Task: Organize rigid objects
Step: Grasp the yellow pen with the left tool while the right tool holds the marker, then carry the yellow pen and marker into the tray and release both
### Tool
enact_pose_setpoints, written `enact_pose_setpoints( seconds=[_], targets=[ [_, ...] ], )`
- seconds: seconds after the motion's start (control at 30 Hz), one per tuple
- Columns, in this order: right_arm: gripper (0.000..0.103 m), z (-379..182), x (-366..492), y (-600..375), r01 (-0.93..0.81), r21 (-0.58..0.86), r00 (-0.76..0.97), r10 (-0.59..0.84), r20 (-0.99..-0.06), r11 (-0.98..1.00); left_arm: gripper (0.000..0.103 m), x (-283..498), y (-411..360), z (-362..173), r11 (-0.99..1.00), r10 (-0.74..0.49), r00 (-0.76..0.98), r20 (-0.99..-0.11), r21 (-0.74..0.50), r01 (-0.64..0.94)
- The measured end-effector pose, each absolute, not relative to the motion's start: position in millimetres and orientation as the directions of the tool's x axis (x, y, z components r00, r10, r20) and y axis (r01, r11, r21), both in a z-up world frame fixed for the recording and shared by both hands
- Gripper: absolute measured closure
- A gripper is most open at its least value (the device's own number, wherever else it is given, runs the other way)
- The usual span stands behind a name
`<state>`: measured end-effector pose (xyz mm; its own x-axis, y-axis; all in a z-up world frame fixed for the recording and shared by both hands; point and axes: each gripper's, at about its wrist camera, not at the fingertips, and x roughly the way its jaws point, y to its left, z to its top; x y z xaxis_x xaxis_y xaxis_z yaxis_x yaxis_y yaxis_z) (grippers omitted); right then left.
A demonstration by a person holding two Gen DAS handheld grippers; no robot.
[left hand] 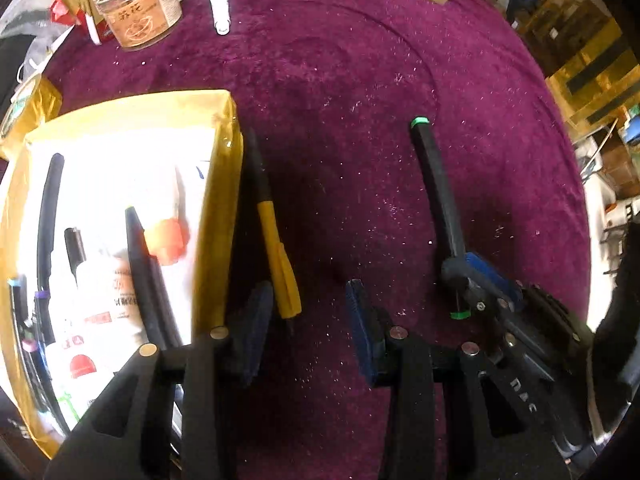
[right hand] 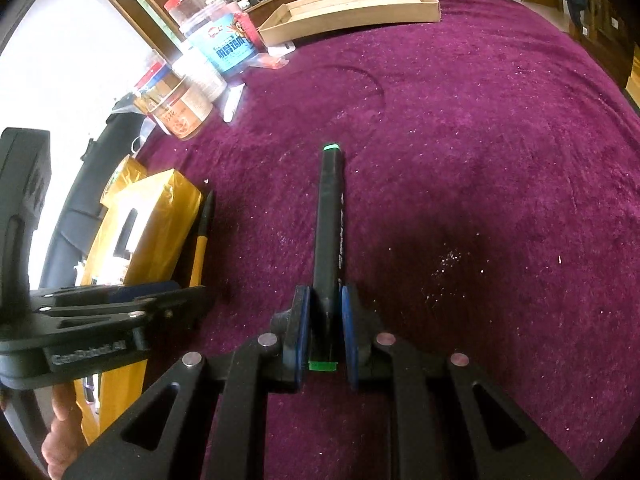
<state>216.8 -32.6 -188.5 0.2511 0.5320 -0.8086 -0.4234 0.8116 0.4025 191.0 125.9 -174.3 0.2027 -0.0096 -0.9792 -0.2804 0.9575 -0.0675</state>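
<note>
Left wrist view: the left hand-held gripper (left hand: 310, 312) hangs over the purple cloth of the bench (left hand: 360, 100), its two blue pads partly open with only cloth between them. Just beyond its left pad lies a yellow pen (left hand: 276, 252), long axis running away from the camera, black end far and yellow end near. The pen sits tight along the right wall of a gold box (left hand: 222, 184), outside it. Inside the box lie a white bottle (left hand: 108, 292) and at least three dark pens (glare hides the rest). To the right, the right hand-held gripper (left hand: 464, 276) holds a black marker (left hand: 440, 188), which points up and slightly left in the picture, a green band at each end. At the far edge stand a clear jar (left hand: 140, 12) with an orange label and one small white tube (left hand: 220, 12).

Right wrist view: the right hand-held gripper (right hand: 325, 320) is closed narrowly on the black marker (right hand: 330, 216), pads pressing its near end. The marker's long axis runs straight ahead, away from the camera, over bare cloth. The left hand-held gripper (right hand: 160, 300) sits at the left, near the gold box (right hand: 160, 216) and the yellow pen (right hand: 199, 248). Far left stand three jars, among them a blue-labelled jar (right hand: 224, 40), with one flat cardboard tray (right hand: 352, 12) behind.
</note>
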Motion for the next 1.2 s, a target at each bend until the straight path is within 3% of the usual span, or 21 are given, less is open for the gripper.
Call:
enact_pose_setpoints(
  seconds=[0.07,0.17,0.3,0.43,0.53,0.67,1.03,1.2],
  targets=[
    [0.089,-189,216,-33,-0.423,0.401,0.253,0.530,-0.809,0.813,0.073,197,121,-178,0.962,0.017,0.194,-0.981,-0.037,-0.270],
    [0.089,-189,217,-34,-0.418,0.405,0.254,0.532,-0.808,0.813,0.092,199,117,-184,0.965,0.083,0.183,-0.979,0.033,-0.261],
    [0.089,-190,217,-35,-0.413,0.413,0.252,0.538,-0.804,0.811,0.095,192,113,-187,0.971,0.094,0.201,-0.975,0.046,-0.233],
    [0.089,-190,218,-36,-0.412,0.415,0.252,0.539,-0.803,0.811,0.096,159,107,-182,0.981,0.062,0.220,-0.974,0.018,-0.195],
    [0.089,-190,218,-37,-0.407,0.423,0.249,0.544,-0.801,0.810,0.096,122,88,-187,0.991,-0.041,0.192,-0.981,-0.065,-0.120],
    [0.089,-190,218,-37,-0.410,0.419,0.251,0.542,-0.802,0.810,0.095,96,71,-187,0.998,-0.008,0.218,-0.976,-0.021,-0.059],
    [0.089,-189,219,-41,-0.415,0.438,0.250,0.563,-0.788,0.798,0.096,104,68,-186,0.996,0.048,0.326,-0.944,0.021,-0.085],
    [0.089,-177,213,-44,-0.449,0.478,0.275,0.625,-0.730,0.755,0.096,70,81,-170,0.988,-0.064,0.410,-0.910,-0.117,-0.105]
  ],
)
